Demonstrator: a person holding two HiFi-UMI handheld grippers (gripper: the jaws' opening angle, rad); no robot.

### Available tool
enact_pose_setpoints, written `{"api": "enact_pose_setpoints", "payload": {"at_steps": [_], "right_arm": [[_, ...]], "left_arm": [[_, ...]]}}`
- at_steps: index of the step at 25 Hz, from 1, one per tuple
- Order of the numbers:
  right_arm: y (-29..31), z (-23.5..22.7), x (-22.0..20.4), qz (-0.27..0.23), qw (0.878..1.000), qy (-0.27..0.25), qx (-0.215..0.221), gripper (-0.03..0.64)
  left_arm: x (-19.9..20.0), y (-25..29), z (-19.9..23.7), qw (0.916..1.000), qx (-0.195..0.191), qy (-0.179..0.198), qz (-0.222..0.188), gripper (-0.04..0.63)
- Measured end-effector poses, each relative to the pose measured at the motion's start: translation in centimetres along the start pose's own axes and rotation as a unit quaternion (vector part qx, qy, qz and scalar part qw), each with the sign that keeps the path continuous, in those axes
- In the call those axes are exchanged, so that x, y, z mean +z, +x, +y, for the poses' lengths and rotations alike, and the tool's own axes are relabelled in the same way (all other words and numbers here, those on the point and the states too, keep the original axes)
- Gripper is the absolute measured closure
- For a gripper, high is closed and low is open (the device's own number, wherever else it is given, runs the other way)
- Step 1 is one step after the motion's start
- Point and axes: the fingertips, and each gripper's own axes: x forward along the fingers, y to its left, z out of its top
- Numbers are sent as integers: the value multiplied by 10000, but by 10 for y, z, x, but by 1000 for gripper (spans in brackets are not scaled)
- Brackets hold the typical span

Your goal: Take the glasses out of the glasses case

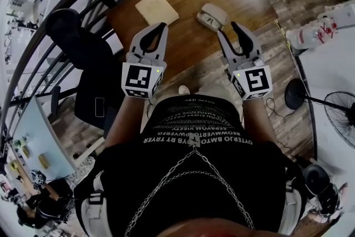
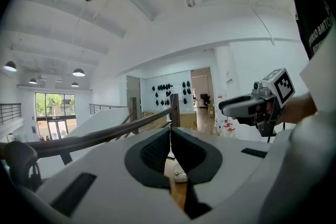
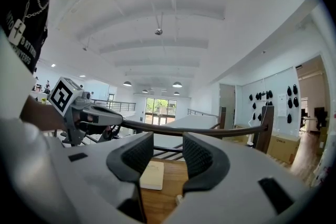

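The right gripper (image 3: 168,138) holds its jaws apart, with nothing between the ribbed dark pads (image 3: 137,156). Through the gap, at 6 o'clock, a wooden table (image 3: 160,204) bears a pale square board (image 3: 151,176). A dark railing (image 3: 210,131) curves across behind. At 9 o'clock the left gripper (image 3: 111,117) hangs level, its marker cube (image 3: 63,96) outermost.
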Motion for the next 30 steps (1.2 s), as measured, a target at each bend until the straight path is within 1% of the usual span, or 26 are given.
{"api": "enact_pose_setpoints", "payload": {"at_steps": [9,14,21,30], "right_arm": [[-10,-3,-3,61,9999,53,-69,457],[-19,-10,-6,55,9999,74,-45,457],[-4,-15,0,-90,9999,103,104,459],[16,-38,-12,43,9996,166,233,459]], "left_arm": [[-6,1,-11,9999,-81,-68,42,566],[-1,2,-22,10000,-66,-30,-8,566],[2,8,-16,10000,33,71,50,566],[2,35,-13,9998,90,87,134,566]]}}
